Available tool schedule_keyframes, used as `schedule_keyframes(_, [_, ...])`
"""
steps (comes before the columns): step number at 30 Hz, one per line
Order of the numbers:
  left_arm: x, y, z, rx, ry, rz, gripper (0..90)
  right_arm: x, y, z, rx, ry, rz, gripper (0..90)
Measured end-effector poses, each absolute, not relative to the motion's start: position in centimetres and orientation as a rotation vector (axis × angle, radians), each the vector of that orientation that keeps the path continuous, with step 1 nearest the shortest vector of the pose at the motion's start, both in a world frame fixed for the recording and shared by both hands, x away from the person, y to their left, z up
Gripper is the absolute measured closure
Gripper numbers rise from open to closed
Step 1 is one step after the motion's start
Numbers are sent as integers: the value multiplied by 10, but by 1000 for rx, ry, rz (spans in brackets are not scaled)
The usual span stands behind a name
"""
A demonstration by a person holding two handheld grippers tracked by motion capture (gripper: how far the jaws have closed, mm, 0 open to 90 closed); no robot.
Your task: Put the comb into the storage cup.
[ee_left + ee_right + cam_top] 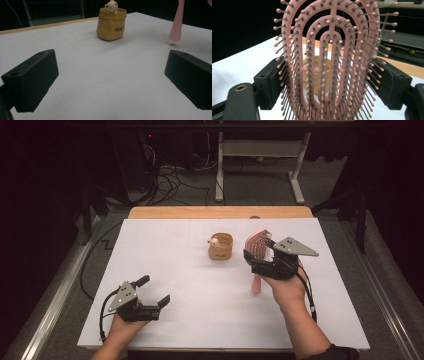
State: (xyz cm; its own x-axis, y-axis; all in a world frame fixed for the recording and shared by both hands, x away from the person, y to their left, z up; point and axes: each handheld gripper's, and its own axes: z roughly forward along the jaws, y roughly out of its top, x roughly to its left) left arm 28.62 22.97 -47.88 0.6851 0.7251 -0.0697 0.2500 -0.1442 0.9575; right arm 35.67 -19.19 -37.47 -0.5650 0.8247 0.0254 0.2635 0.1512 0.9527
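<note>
A pink vented hairbrush point(259, 251) is held upright over the table's right half, its handle point(256, 284) pointing down. My right gripper point(261, 255) is shut on the brush head. In the right gripper view the brush point(329, 62) stands between the two black pads, bristles toward the camera. A small tan pot point(221, 247) with a tiny figure on its rim stands at the table's middle, just left of the brush. Low at the near left, my left gripper point(153, 291) stays open with nothing between its jaws; its own view has the pot point(111, 23) ahead and the brush handle point(176, 23) at upper right.
The table point(165, 270) has a white sheet over it, with a wooden edge point(220, 212) at the back. Beyond it are a white desk frame point(260, 165) and loose cables on the floor. Metal rails run along both sides.
</note>
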Motion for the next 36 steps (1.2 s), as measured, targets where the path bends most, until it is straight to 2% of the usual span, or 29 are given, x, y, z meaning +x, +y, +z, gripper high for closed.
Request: schedule_keyframes(36, [285, 230, -480, 1709, 793, 481, 0, 375, -184, -333, 1012, 1849, 1419, 202])
